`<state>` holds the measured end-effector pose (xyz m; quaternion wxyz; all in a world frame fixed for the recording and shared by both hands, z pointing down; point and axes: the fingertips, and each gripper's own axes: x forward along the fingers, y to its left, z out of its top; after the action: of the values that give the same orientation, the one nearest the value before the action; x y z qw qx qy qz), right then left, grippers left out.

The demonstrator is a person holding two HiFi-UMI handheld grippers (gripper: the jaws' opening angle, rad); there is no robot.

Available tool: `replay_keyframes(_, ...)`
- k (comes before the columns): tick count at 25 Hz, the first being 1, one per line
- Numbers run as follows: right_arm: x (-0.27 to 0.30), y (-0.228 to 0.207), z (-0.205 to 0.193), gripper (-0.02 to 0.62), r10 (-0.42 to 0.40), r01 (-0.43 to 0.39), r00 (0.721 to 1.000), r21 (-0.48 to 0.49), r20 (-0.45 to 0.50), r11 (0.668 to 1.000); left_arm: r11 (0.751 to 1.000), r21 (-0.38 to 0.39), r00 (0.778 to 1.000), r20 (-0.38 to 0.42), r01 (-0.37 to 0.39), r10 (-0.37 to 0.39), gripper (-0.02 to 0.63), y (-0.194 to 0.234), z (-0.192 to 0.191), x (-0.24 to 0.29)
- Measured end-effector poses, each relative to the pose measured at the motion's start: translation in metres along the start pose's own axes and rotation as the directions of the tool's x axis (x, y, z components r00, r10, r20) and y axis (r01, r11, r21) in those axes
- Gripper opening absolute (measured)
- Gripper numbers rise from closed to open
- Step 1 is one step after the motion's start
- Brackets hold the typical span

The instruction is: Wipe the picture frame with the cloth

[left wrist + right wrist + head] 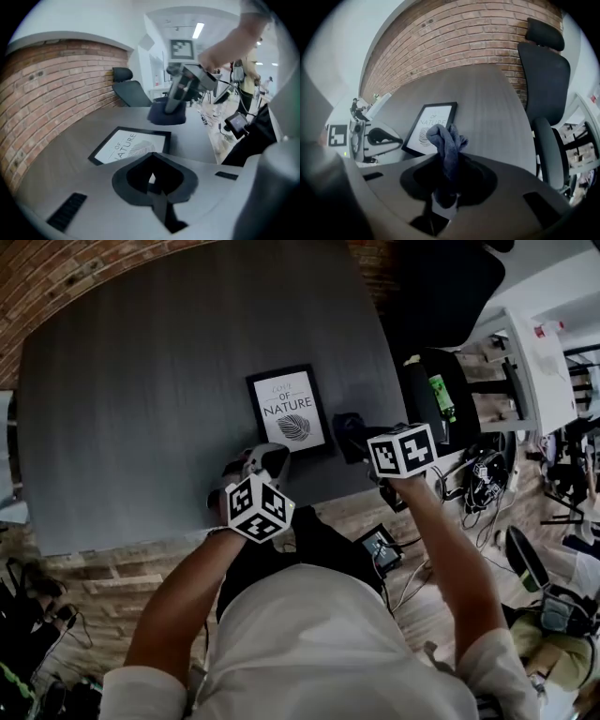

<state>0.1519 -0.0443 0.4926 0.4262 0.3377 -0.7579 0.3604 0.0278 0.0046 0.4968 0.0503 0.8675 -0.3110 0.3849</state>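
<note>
The black picture frame (289, 412) with a leaf print lies flat on the dark grey table (141, 409), near its front edge. My right gripper (356, 439) is just right of the frame, shut on a dark blue cloth (349, 432) that bunches up out of its jaws (447, 145). In the left gripper view the cloth (166, 115) hangs low at the table beyond the frame (131, 146). My left gripper (262, 463) hovers at the frame's near left corner, shut with nothing in it. The frame (431, 123) shows past the cloth.
A black office chair (543, 75) stands at the table's right end, by the brick wall (454, 33). Right of the table, a cluttered desk holds a green bottle (441, 397) and cables. The table's front edge (187, 531) runs just under my grippers.
</note>
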Motion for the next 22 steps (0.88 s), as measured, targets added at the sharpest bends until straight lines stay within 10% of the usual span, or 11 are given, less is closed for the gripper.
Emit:
replay_keyframes(5,0.02,0.05,0.045,0.094,0.083,-0.086,0.996,-0.214,-0.02,0.973,0.968,0.235,0.996,-0.015,0.088,-0.087,0.002,-0.074,0.017,0.007)
replay_keyframes(12,0.06,0.151,0.078,0.094,0.193,-0.225,0.974,-0.509,-0.116,0.831,0.991,0.11,0.997,-0.016,0.076,-0.075,0.002,-0.079,-0.005,-0.006)
replay_keyframes(22,0.108,0.214,0.05,0.094,0.188,-0.344,0.933,-0.615,-0.306,0.709,0.997,-0.019,0.998,0.015,0.069,-0.069,0.002,-0.075,-0.023,-0.016)
